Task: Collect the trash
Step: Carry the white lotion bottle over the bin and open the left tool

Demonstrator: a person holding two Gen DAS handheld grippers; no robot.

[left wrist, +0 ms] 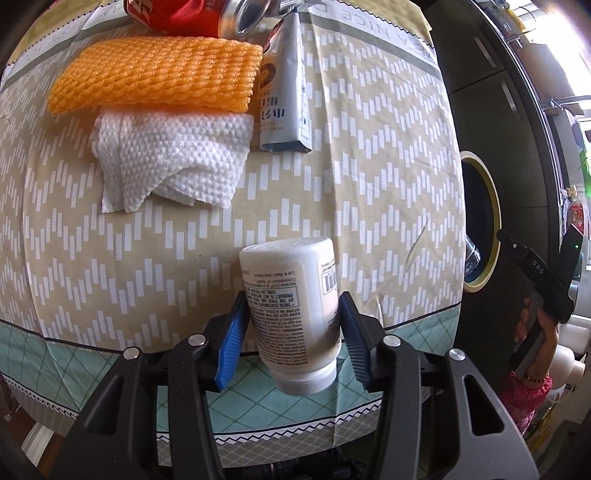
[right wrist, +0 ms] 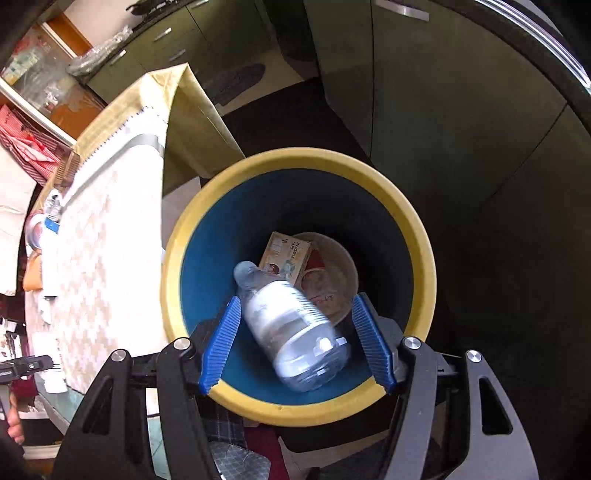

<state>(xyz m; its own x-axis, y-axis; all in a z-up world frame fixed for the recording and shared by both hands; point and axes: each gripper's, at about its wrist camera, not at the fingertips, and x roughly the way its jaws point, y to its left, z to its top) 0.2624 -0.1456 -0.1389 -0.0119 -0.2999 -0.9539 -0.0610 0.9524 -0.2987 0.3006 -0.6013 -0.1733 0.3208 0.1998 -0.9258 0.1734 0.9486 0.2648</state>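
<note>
1. Two claws are yours to watch. The white bottle [left wrist: 295, 314] lies on the worktop [left wrist: 369, 206] near its front edge, cap toward you, between the blue pads of your left claw [left wrist: 291, 336]. That claw is half closed around the bottle: the right pad touches its side, and the left pad sits just beside its label; you cannot tell whether that one presses.
2. Beyond the bottle lie a crumpled white paper towel [left wrist: 173, 158], an orange foam net [left wrist: 159, 77] touching its far edge, a grey sachet [left wrist: 288, 99] to the right, and a red can [left wrist: 184, 14] at the far edge.
3. Your right claw [right wrist: 295, 345] hangs spread wide over the yellow-rimmed blue bin [right wrist: 417, 236], pinching nothing.
4. A clear plastic bottle [right wrist: 291, 328], blurred, sits between and below its pads, apart from the right pad, over the bin's opening.
5. Deeper in the bin lie a tape box [right wrist: 286, 256] and a bowl [right wrist: 343, 273].
</note>
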